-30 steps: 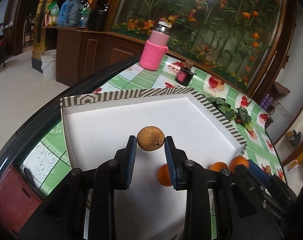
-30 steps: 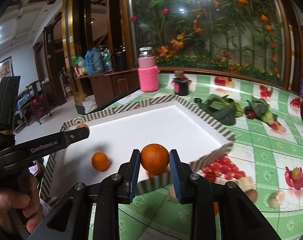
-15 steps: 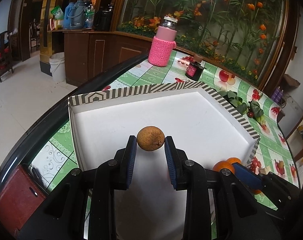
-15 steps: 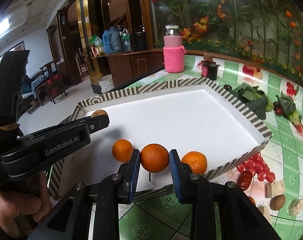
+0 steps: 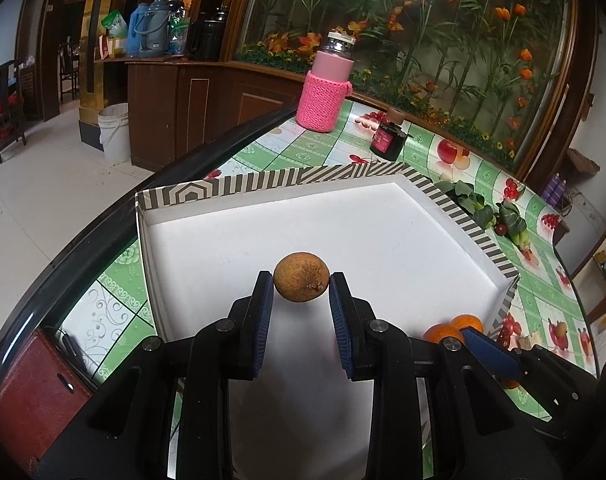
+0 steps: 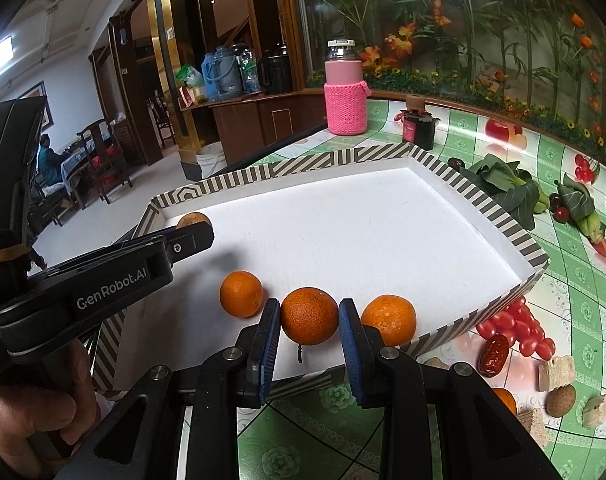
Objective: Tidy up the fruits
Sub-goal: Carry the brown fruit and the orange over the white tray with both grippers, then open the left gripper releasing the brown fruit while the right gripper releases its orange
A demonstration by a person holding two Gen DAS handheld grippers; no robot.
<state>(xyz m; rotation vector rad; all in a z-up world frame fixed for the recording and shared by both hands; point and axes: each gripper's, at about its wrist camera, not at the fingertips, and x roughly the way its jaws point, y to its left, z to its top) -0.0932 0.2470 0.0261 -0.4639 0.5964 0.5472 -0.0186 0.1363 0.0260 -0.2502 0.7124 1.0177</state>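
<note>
In the left wrist view, my left gripper [image 5: 301, 294] is shut on a small round brown fruit [image 5: 301, 280], held above the near left part of a white tray with a striped rim [image 5: 263, 184]. In the right wrist view, my right gripper [image 6: 309, 322] is shut on an orange [image 6: 309, 312], low over the tray's near edge. It sits between two loose oranges lying in the tray, one on the left [image 6: 241, 294] and one on the right [image 6: 389, 318]. The left gripper's finger [image 6: 191, 240] and brown fruit [image 6: 191, 219] show at the left. Whether the held orange touches the tray floor I cannot tell.
A pink knit-sleeved bottle [image 6: 345, 96] and a small dark jar [image 6: 419, 128] stand behind the tray. Right of the tray lie leafy greens [image 6: 507, 188], cherry tomatoes [image 6: 519, 324], a red date [image 6: 493, 354], another orange [image 6: 505, 400] and a brown fruit [image 6: 559, 400]. A red-brown wallet [image 5: 27, 392] lies near left.
My right gripper carried its orange forward and down, from outside the tray's near edge to between the two loose oranges. The left gripper kept the brown fruit in about the same place.
</note>
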